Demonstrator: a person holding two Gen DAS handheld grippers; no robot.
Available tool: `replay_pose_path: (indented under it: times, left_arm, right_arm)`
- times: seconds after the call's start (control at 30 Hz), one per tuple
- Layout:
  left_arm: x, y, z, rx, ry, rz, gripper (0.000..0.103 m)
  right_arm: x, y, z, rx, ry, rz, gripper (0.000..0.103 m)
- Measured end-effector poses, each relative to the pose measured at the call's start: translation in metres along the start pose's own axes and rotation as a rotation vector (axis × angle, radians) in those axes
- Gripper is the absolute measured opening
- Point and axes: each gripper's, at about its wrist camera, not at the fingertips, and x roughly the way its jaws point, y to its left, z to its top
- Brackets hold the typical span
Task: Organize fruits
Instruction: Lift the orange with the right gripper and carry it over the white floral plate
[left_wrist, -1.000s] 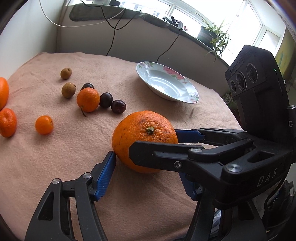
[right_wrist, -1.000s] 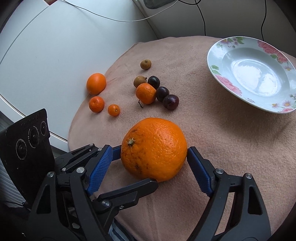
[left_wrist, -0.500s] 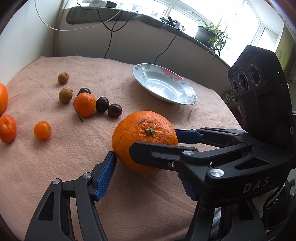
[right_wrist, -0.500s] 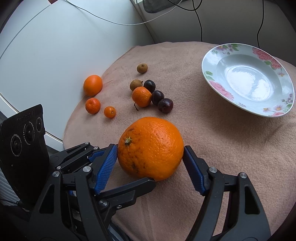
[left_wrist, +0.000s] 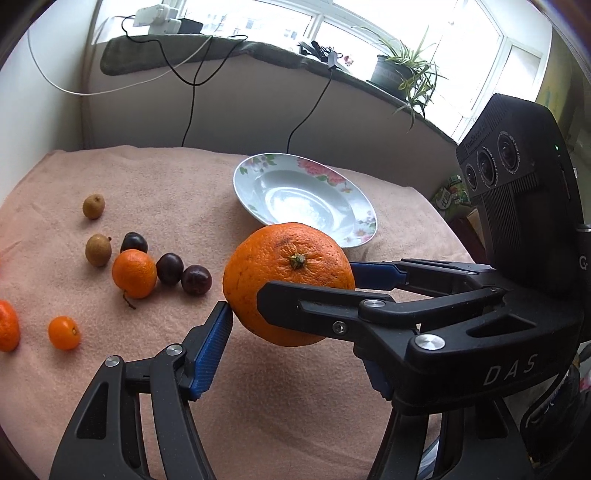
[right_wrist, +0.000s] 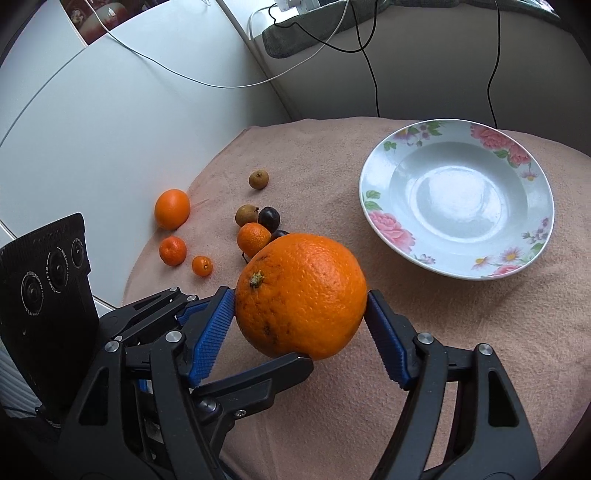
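A large orange (left_wrist: 280, 266) hangs a little above the pink cloth, its shadow below it. My right gripper (right_wrist: 301, 314) is shut on it, one blue pad pressing each side. My left gripper (left_wrist: 291, 332) comes in crosswise. Its left pad (left_wrist: 212, 347) touches the orange's lower left and its other finger is hidden behind the right gripper; in the right wrist view that finger (right_wrist: 258, 369) runs under the fruit. The empty flowered plate (right_wrist: 373, 206) lies beyond, up and to the right. A stemmed mandarin (left_wrist: 134, 273), dark plums (left_wrist: 170, 268) and small brown fruits (left_wrist: 98, 250) lie to the left.
More mandarins (right_wrist: 172, 251) and a medium orange (right_wrist: 171, 208) sit near the cloth's left edge by a white wall. Cables (left_wrist: 192, 92) hang from the windowsill behind the table, where a potted plant (left_wrist: 402, 70) stands. The table's near edge drops off below the grippers.
The right pads closed in onto the orange. Both grippers then rose together and lifted it off the cloth; it now overlaps the plate's near rim in the left wrist view.
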Motion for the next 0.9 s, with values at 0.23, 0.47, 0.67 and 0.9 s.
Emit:
replay_pose_path:
  times: [0.23,0.47,0.67,0.9]
  left_arm:
    - [0.017,-0.008,0.025,0.022,-0.016,-0.010,0.065]
    - [0.034,-0.011,0.046,0.029,-0.023,-0.014,0.065]
    - [0.052,-0.009,0.063,0.028,-0.018,-0.018,0.066]
    - [0.075,-0.008,0.078,0.027,0.000,-0.013,0.066]
  right_arm:
    - [-0.004,-0.016,0.021,0.010,-0.034,-0.024,0.075]
    - [-0.004,-0.035,0.044,0.020,-0.055,-0.036,0.075]
    - [0.002,-0.052,0.063,0.028,-0.063,-0.048,0.075]
    - [0.011,-0.075,0.080,0.052,-0.062,-0.060,0.075]
